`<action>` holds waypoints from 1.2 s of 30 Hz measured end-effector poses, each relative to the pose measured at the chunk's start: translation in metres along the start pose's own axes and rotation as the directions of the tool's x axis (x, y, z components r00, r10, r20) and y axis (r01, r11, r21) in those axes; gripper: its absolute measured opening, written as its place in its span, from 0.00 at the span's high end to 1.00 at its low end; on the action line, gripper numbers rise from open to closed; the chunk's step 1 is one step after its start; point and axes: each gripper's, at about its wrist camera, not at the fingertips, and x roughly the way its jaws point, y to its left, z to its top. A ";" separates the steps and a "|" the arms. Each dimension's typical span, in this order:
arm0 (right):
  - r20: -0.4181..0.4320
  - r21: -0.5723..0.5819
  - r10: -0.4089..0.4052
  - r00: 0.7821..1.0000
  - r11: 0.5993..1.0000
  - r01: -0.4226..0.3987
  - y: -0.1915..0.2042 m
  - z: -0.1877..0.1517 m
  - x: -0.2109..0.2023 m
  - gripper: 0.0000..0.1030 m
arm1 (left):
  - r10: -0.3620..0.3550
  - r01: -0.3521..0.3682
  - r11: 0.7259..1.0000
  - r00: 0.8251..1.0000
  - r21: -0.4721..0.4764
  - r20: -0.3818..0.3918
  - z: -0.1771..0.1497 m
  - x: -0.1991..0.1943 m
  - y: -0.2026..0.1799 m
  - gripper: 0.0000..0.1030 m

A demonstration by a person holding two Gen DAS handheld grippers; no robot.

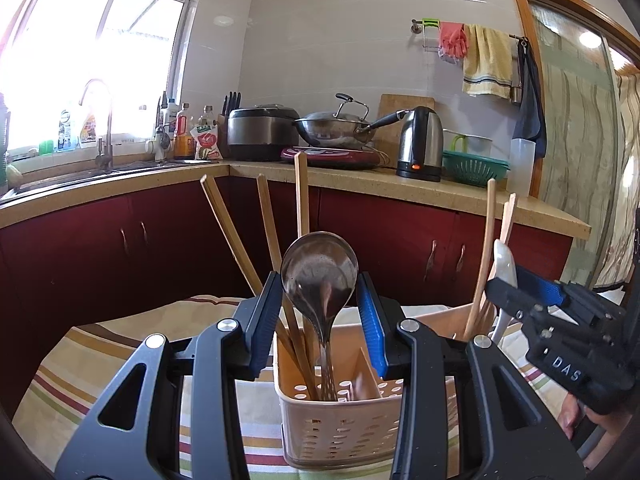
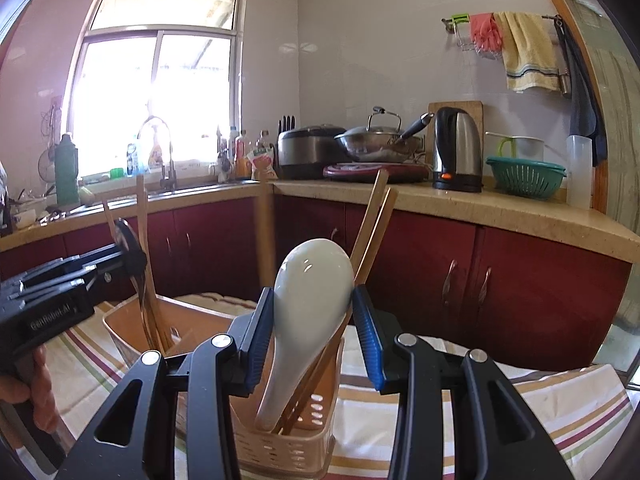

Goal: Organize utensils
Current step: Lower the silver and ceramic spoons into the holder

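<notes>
On the striped cloth [image 1: 100, 344] stands our basket [image 1: 340, 432]. With the left gripper [image 1: 320, 312] we clamp the metal spoon [image 1: 319, 268], with the right gripper [image 2: 312, 328] the white spoon [image 2: 312, 280], both upright in the basket among chopsticks [image 1: 301, 196].

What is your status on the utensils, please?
Left gripper shut on metal spoon. Right gripper shut on white spoon. Both in basket. Nothing blocking.
</notes>
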 end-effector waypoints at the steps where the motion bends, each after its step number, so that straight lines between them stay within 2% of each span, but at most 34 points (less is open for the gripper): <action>1: -0.004 -0.003 0.000 1.000 1.000 0.000 0.001 -0.002 0.000 0.61 | 0.001 -0.001 1.000 1.000 0.001 -0.001 -0.001 0.000 0.000 0.64; 12: -0.050 -0.027 -0.002 0.999 1.000 0.000 0.005 -0.018 0.004 0.61 | 0.001 -0.001 1.000 1.000 0.002 -0.031 -0.011 0.007 0.001 0.64; 36: -0.047 -0.081 -0.025 0.999 0.997 0.021 0.013 -0.026 0.000 0.61 | 0.018 -0.017 1.000 0.998 0.014 -0.067 -0.025 0.013 0.007 0.63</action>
